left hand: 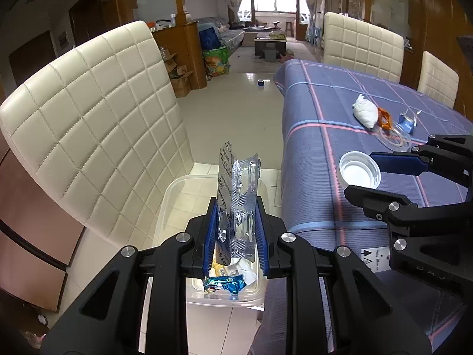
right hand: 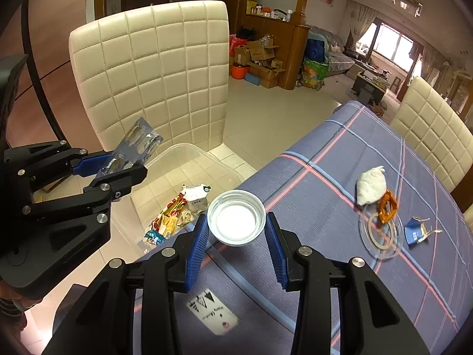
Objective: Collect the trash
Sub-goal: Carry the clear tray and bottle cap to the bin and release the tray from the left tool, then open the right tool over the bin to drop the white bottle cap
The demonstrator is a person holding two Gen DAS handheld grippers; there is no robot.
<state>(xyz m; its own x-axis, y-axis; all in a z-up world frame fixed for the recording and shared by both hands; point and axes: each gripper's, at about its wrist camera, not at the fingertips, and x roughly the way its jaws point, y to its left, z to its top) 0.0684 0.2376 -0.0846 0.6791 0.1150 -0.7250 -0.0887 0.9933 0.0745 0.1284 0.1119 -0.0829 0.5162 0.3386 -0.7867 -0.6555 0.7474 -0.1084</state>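
Observation:
My left gripper [left hand: 235, 207] is shut on a silver blister pack [left hand: 236, 183] and holds it upright above a clear plastic bin [left hand: 174, 189] on the floor; the pack also shows in the right wrist view [right hand: 136, 145]. The bin [right hand: 207, 159] holds several wrappers [right hand: 174, 216]. My right gripper [right hand: 236, 222] is shut on a white plastic lid [right hand: 236, 222] over the table's near edge; the lid also shows in the left wrist view [left hand: 359, 173]. On the blue plaid tablecloth [right hand: 325, 177] lie a white crumpled tissue [right hand: 371, 188], an orange wrapper [right hand: 388, 207], a clear round lid [right hand: 381, 236] and a blue wrapper [right hand: 418, 232].
A cream quilted chair [right hand: 153, 74] stands just behind the bin. Two more cream chairs [left hand: 363, 44] stand at the table's far side. Cardboard boxes [right hand: 260, 65] and a wooden cabinet [right hand: 280, 44] lie beyond on the tiled floor.

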